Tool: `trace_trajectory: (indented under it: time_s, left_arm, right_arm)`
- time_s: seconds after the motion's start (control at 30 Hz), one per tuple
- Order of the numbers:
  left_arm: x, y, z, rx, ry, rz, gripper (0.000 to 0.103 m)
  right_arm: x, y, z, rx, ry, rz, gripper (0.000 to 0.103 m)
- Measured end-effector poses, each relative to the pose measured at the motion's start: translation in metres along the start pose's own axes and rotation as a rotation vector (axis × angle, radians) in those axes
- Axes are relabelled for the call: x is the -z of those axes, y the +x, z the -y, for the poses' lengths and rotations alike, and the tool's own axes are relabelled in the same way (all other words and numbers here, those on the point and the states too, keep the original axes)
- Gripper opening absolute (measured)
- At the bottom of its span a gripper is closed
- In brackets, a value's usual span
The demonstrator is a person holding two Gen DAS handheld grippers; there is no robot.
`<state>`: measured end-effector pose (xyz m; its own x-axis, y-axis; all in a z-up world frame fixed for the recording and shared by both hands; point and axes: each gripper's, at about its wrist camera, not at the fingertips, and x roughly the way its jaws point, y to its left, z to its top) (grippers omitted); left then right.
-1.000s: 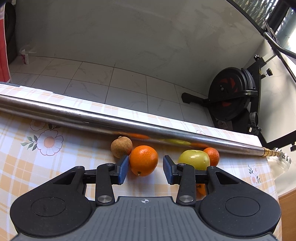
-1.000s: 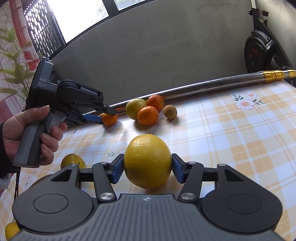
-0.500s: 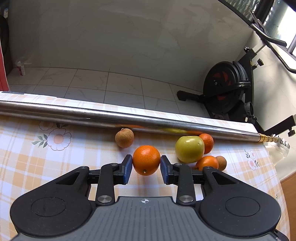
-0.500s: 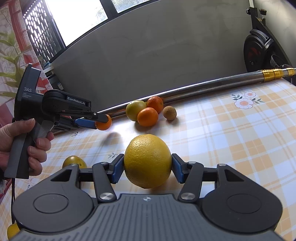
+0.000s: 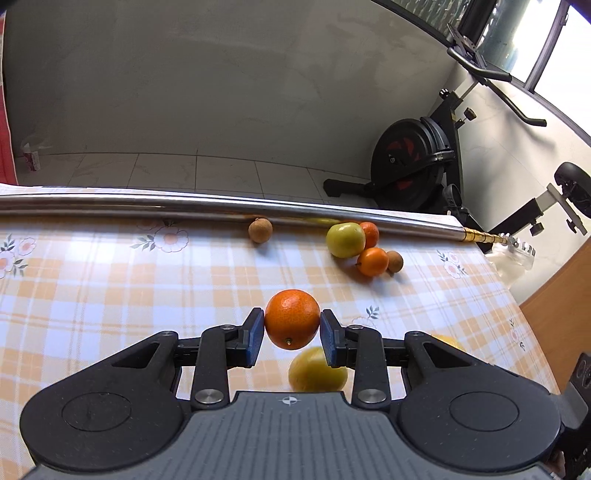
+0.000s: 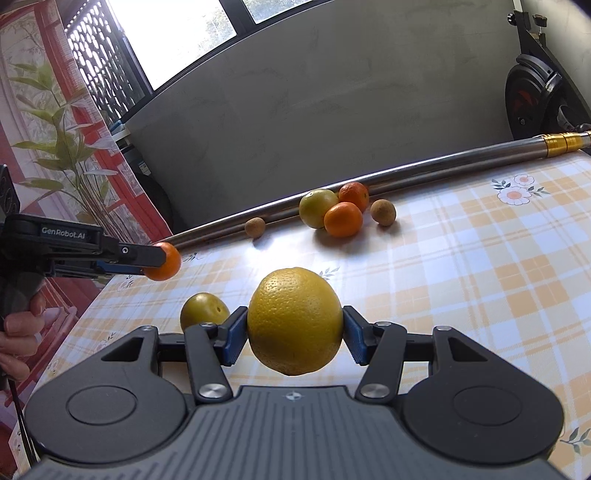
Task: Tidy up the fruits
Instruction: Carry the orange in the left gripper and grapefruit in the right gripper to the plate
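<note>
Bright daylight from the window [image 6: 177, 33] casts glare on the tablecloth [image 6: 280, 254]; sharp frames, edges fisheye-bent.

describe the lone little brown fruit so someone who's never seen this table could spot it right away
Find the long steel pipe lying along the far edge of the checked tablecloth. Partway along it a small brown fruit sits alone against the pipe. Its lookalike, the other brown fruit, sits beside the cluster with the green fruit and two small oranges, while this one has no fruit touching it.
</note>
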<state>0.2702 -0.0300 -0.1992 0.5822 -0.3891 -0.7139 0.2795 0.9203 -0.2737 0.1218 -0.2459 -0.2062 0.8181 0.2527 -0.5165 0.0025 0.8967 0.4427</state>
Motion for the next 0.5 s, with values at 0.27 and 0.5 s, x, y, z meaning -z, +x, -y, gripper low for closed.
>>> trace_trajectory:
  time_s: [0.27,0.5]
  left_arm:
    - [0.042,-0.043,-0.018,-0.005,0.005,-0.025,0.035]
    - [0.073,-0.054,-0.023,0.005,-0.025,-0.041,0.035]
  right_arm:
    - [0.01,-0.01,-0.031,-0.016,-0.034,-0.04,0.057]
    - [0.018,-0.014,-0.054,-0.025,-0.073,-0.079,0.057]
